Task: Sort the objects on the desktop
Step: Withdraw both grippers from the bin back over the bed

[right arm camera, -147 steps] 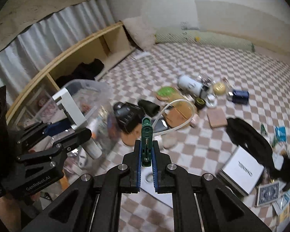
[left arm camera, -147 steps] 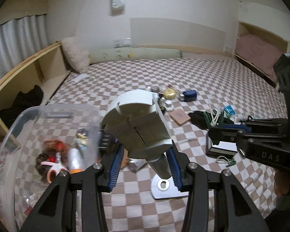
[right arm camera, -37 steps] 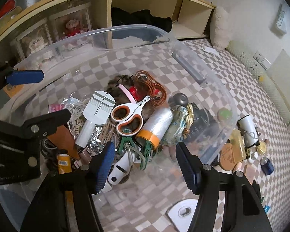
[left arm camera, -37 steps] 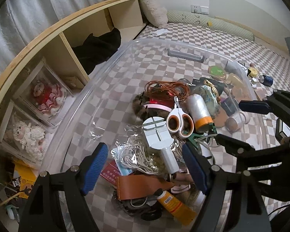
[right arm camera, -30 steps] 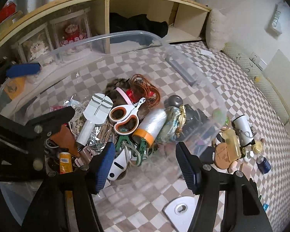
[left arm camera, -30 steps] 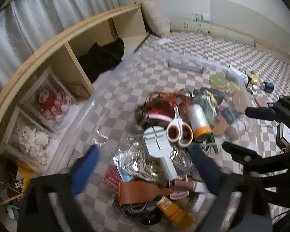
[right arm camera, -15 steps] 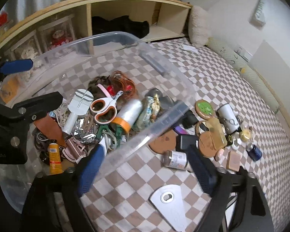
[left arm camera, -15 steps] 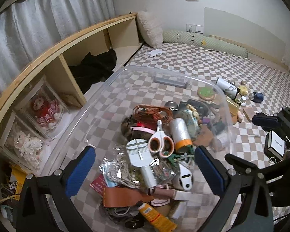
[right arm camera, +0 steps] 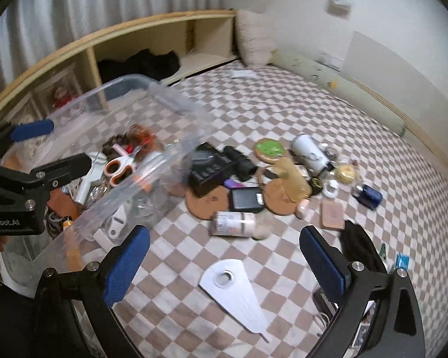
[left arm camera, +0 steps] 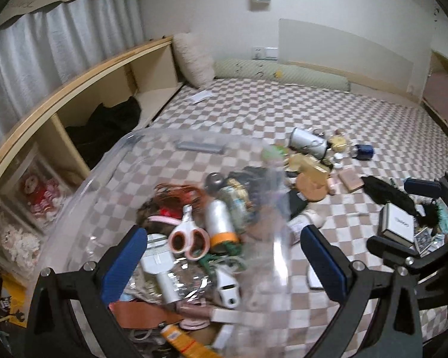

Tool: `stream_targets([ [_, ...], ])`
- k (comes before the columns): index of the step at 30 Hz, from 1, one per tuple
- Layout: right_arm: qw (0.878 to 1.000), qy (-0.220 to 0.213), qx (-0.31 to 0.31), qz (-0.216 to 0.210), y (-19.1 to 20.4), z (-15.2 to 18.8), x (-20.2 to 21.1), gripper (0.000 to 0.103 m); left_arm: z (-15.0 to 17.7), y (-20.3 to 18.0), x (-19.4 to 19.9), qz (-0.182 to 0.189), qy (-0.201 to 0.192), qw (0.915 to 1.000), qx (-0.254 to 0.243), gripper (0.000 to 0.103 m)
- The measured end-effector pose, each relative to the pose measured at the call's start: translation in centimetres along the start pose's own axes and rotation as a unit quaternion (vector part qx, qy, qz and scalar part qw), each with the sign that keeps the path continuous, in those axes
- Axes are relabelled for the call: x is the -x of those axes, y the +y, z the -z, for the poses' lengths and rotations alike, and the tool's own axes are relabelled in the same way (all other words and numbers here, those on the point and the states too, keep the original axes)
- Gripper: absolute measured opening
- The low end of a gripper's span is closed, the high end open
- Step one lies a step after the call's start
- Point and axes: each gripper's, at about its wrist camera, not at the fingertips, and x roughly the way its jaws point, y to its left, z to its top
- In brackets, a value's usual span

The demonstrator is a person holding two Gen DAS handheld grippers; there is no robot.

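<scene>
Both empty now, the left gripper point(left arm camera: 224, 264) and right gripper point(right arm camera: 224, 264) hang with jaws spread wide, the right's having just opened, over the clear storage bin point(right arm camera: 176, 101) and the clutter on the checkered bed point(right arm camera: 283, 101), ready for another pick.

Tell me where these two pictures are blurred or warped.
Left wrist view: the clear bin's near wall smears what lies behind it, the scissors read soft, and the shelf bows with the fisheye. Right wrist view: motion blur streaks the bin rim and the small bottle; the white flat piece stays fairly sharp. Both have dark round corners.
</scene>
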Motion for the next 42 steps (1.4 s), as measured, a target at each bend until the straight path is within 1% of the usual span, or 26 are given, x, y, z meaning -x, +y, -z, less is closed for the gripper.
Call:
stream_targets([
  [2, 0.999, -0.021, -0.027, 0.001, -1.7, 0.6, 1.4, 0.100, -0.2, -1.1, 0.1, 0.011, -0.005, 0.9999, -0.004, 0.103],
  [3, 0.998, -0.036, -0.044, -0.003, -2.6, 0.8, 2.1, 0.102, -0.3, -1.8, 0.2, 0.015, -0.007, 0.9998, -0.009, 0.103],
  [5, 0.995, -0.065, -0.078, -0.010, -4.3, 1.4, 3.7, 0.103, -0.4, -3.2, 0.3, 0.021, -0.014, 0.9995, -0.022, 0.103],
  [8, 0.990, -0.089, -0.113, 0.002, -6.5, 2.5, 5.3, 0.103, -0.5, -4.9, 0.4, 0.028, -0.025, 0.9988, -0.031, 0.103],
  [11, 0.985, -0.106, -0.135, 0.022, -8.6, 3.9, 6.5, 0.103, -0.5, -6.4, 0.0, 0.053, -0.022, 0.9981, -0.025, 0.103],
  [12, 0.984, -0.106, -0.139, 0.033, -9.4, 4.6, 6.7, 0.103, -0.4, -6.8, -0.2, 0.061, -0.018, 0.9977, -0.023, 0.103],
  [13, 0.984, -0.104, -0.141, 0.040, -10.0, 4.9, 6.8, 0.103, -0.4, -7.2, -0.5, 0.066, -0.013, 0.9975, -0.021, 0.103],
  [16, 0.986, -0.079, -0.137, 0.060, -11.7, 6.6, 6.6, 0.103, -0.4, -8.5, -1.2, 0.081, -0.001, 0.9966, -0.018, 0.103],
  [21, 0.982, -0.055, -0.120, 0.136, -13.8, 9.3, 6.6, 0.103, 0.1, -10.3, -1.8, 0.087, 0.016, 0.9958, -0.025, 0.103],
  [23, 0.979, -0.039, -0.133, 0.150, -15.0, 10.5, 6.4, 0.103, 0.4, -10.8, -2.3, 0.083, 0.032, 0.9958, -0.022, 0.103],
  [26, 0.976, -0.020, -0.152, 0.153, -17.0, 12.2, 6.0, 0.103, 1.0, -11.3, -3.3, 0.100, 0.057, 0.9932, -0.016, 0.103],
  [28, 0.975, -0.009, -0.163, 0.149, -18.2, 13.3, 5.8, 0.103, 1.5, -11.8, -3.9, 0.100, 0.066, 0.9925, -0.022, 0.103],
  [32, 0.973, 0.002, -0.178, 0.144, -20.0, 15.0, 5.4, 0.103, 2.3, -12.9, -4.7, 0.099, 0.065, 0.9921, -0.040, 0.103],
  [36, 0.972, 0.010, -0.187, 0.144, -21.4, 16.1, 5.0, 0.103, 2.7, -14.1, -5.0, 0.111, 0.065, 0.9904, -0.051, 0.103],
  [40, 0.969, 0.025, -0.193, 0.155, -23.0, 17.0, 3.9, 0.103, 3.0, -15.8, -4.7, 0.119, 0.055, 0.9883, -0.078, 0.103],
  [41, 0.968, 0.030, -0.196, 0.157, -23.5, 17.3, 3.4, 0.102, 3.1, -16.3, -4.6, 0.120, 0.053, 0.9875, -0.088, 0.103],
  [42, 0.967, 0.036, -0.198, 0.159, -23.9, 17.5, 3.0, 0.094, 3.2, -16.7, -4.4, 0.120, 0.050, 0.9867, -0.097, 0.103],
])
